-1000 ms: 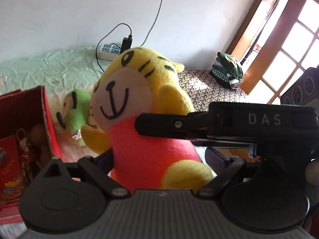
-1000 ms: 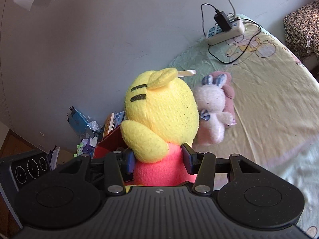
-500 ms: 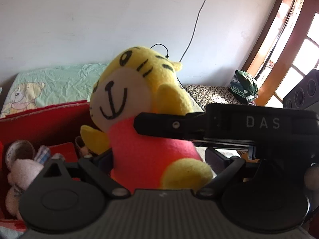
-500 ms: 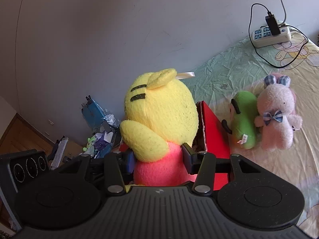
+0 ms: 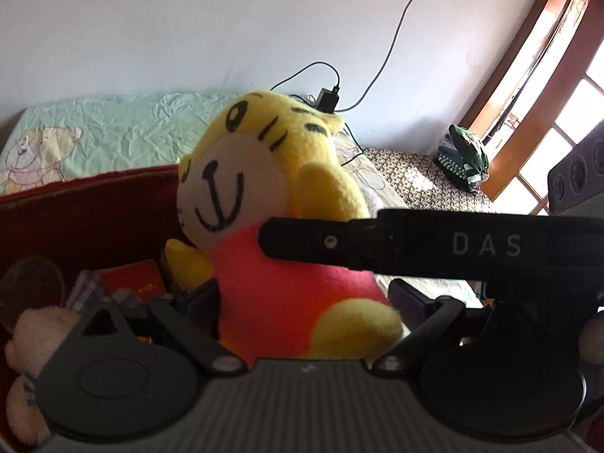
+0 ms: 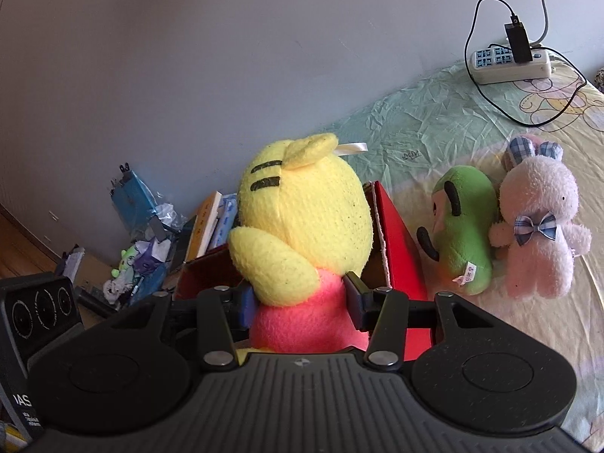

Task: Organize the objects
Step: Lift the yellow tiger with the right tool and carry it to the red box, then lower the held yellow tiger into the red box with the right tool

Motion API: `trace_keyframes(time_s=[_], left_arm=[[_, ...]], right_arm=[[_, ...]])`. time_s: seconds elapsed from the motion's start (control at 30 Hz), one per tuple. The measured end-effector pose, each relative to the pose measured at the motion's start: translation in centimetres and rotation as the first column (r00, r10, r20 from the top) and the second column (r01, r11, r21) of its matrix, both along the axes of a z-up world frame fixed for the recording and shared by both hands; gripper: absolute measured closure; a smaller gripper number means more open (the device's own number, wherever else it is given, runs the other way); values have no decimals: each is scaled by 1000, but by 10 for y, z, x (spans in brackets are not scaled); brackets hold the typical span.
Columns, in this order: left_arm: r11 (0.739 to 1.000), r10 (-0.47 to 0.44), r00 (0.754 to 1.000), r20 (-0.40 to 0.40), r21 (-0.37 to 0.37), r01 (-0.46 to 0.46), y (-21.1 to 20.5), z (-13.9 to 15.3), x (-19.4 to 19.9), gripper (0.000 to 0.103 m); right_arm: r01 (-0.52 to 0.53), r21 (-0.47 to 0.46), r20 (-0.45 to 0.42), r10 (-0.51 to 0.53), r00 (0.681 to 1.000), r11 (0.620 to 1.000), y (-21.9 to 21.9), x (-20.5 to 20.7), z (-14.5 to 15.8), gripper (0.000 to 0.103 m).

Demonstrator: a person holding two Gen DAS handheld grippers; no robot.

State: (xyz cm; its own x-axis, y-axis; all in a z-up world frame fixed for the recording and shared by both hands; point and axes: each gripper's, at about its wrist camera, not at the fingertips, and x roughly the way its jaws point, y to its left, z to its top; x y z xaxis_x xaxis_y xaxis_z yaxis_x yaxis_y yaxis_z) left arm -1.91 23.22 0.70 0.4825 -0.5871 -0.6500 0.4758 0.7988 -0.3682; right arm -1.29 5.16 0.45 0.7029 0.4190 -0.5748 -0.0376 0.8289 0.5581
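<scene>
In the left wrist view, a small pink toy [image 5: 26, 343] lies at the far left, down inside the red box [image 5: 90, 207]. More small things sit in the box beside it, too dark to name. In the middle, the left gripper [image 5: 302, 302] squeezes the tiger [image 5: 271, 196] by its pink body, one finger on each side. The tiger is upright over the box, and its face looks at the camera. The right gripper [image 5: 271, 239] reaches in from the right, and its finger presses on the tiger's chest. Behind it lies the bed [image 5: 113, 132].

In the right wrist view, books [image 6: 205, 222] and clutter lie on the floor at the left. In the middle, the right gripper [image 6: 298, 298] clamps the tiger [image 6: 302, 204] from behind. The red box [image 6: 396, 241] is under and just right of the tiger. On the bed [image 6: 434, 120] to the right, a green toy [image 6: 464, 222] lies touching a pink bunny [image 6: 536, 219]. Far right, a power strip [image 6: 509, 64] sits by the wall.
</scene>
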Motion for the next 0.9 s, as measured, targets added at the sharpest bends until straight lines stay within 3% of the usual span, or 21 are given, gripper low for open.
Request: trace_keyframes(time_s=[0.33,0.5,0.8,0.9], left_arm=[[1000,-5,999,-41,29,6,3,-24,9,9],[1000,0,998,-58,18,1,4,-27,12,4],[1000,-1,997,-82,27,3,1,-33,16,2],[1000,5,997,-83,30,-3,0,-33,16,1]], right_arm=[[-20,-74,-40,17,999,997,6,9,-17,47],[-8,-86,-5,7,1000,996,4,6,-13,47],[8,-73,7,-7,1000,997,-1,6,-19,59],[14,-11,-16,-15,1000,1000,-7,7,-25,61]])
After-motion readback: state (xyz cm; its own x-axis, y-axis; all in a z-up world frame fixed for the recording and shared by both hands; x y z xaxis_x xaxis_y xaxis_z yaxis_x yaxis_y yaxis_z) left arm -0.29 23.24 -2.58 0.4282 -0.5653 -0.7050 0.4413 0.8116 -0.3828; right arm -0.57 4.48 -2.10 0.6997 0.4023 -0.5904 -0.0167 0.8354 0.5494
